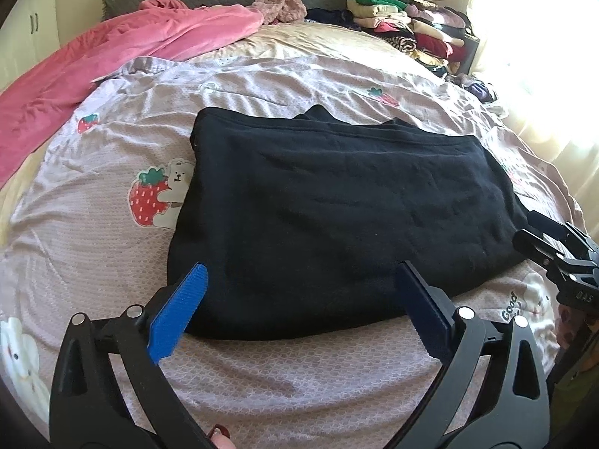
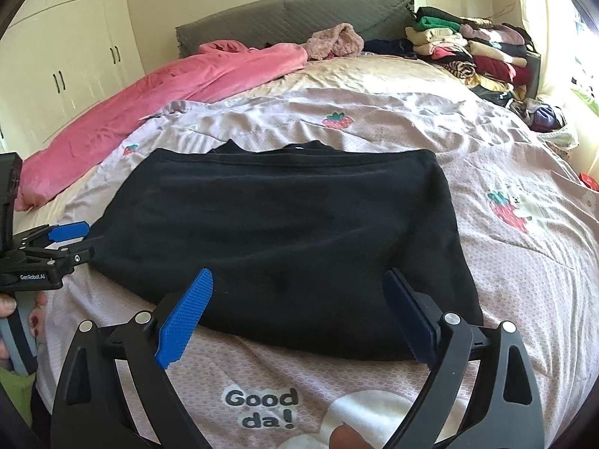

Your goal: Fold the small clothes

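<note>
Left wrist view: our left gripper (image 1: 299, 307) is spread wide over the near edge of the black garment (image 1: 337, 202), folded flat on the bed (image 1: 262, 385). Our right gripper (image 2: 299, 312) is spread likewise at that edge. Stacked clothes (image 2: 471, 56) sit beyond.

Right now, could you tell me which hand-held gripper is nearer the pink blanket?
Left. The left hand-held gripper sits at the black garment's near-left edge, on the pink blanket's side; the right hand-held gripper is further right.
</note>
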Demonstrator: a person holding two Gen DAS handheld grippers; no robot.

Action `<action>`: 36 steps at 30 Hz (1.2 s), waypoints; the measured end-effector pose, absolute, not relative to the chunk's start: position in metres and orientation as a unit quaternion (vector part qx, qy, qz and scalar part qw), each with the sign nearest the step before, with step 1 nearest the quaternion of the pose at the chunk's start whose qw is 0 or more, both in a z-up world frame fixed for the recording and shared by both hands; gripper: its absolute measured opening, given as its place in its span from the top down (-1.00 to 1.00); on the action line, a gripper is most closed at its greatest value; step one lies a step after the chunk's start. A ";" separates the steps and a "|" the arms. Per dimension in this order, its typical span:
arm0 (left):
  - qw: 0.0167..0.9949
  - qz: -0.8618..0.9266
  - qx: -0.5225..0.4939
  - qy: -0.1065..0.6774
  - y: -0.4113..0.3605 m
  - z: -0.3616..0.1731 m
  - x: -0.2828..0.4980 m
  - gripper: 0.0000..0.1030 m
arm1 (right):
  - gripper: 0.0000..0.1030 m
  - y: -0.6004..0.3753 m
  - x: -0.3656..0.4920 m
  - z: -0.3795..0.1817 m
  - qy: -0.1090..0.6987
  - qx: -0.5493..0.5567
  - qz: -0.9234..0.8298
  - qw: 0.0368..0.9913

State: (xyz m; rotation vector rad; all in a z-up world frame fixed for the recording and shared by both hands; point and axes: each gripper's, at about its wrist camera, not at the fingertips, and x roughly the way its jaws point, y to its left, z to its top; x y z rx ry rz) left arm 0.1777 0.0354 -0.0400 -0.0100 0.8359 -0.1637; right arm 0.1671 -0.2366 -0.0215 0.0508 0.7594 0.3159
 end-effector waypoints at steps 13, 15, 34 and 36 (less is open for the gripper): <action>0.914 -0.064 -0.009 0.399 0.045 -0.034 0.179 -0.81 | -0.87 -0.221 0.159 -0.012 0.355 0.013 0.172 0.919; 0.914 -0.064 -0.011 0.400 0.046 -0.034 0.179 -0.81 | -0.87 -0.218 0.159 -0.012 0.356 0.013 0.174 0.918; 0.925 -0.021 -0.040 0.377 0.086 -0.017 0.183 -0.81 | -0.87 -0.157 0.144 -0.005 0.356 -0.028 0.213 0.910; 0.926 -0.019 -0.045 0.373 0.090 -0.014 0.183 -0.81 | -0.87 -0.149 0.143 -0.004 0.355 -0.034 0.218 0.908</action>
